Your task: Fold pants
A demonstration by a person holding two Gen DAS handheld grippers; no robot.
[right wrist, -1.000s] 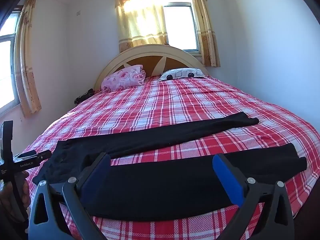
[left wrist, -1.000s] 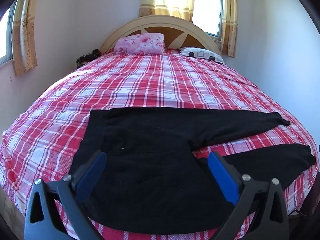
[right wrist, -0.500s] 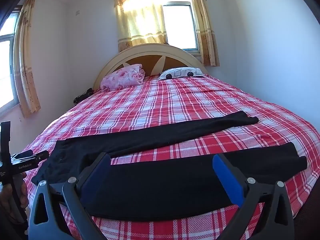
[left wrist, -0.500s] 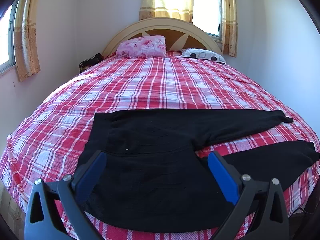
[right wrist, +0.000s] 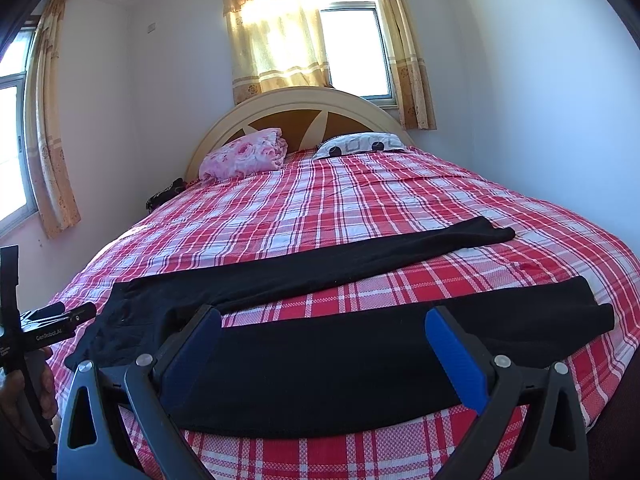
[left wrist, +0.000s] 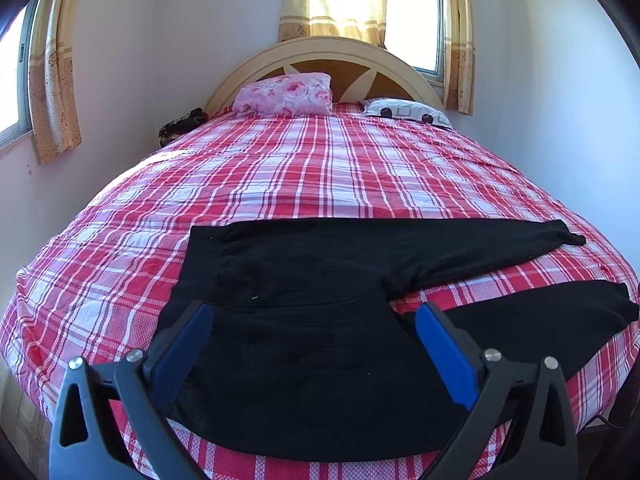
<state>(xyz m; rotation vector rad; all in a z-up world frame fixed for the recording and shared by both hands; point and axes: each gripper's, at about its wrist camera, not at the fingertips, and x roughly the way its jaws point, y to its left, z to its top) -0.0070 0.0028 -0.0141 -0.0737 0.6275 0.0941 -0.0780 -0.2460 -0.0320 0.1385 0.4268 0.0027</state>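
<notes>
The pants (left wrist: 304, 320) lie lengthwise left to right; released left gripper (left wrist: 310, 332) faces the waist, released right gripper (right wrist: 322, 338) the near leg.

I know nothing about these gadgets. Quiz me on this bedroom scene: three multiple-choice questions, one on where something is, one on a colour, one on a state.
1. Where do the pants lie?
A. across the bed's near end
B. on the pillows
C. on the floor

2. What colour are the pants?
A. blue
B. black
C. white

3. How are both grippers?
A. shut on the cloth
B. shut, holding nothing
C. open

Answers: 1 A, they are spread over the plaid sheet. 2 B, plainly black. 3 C, the left gripper and right gripper show wide gaps.
</notes>
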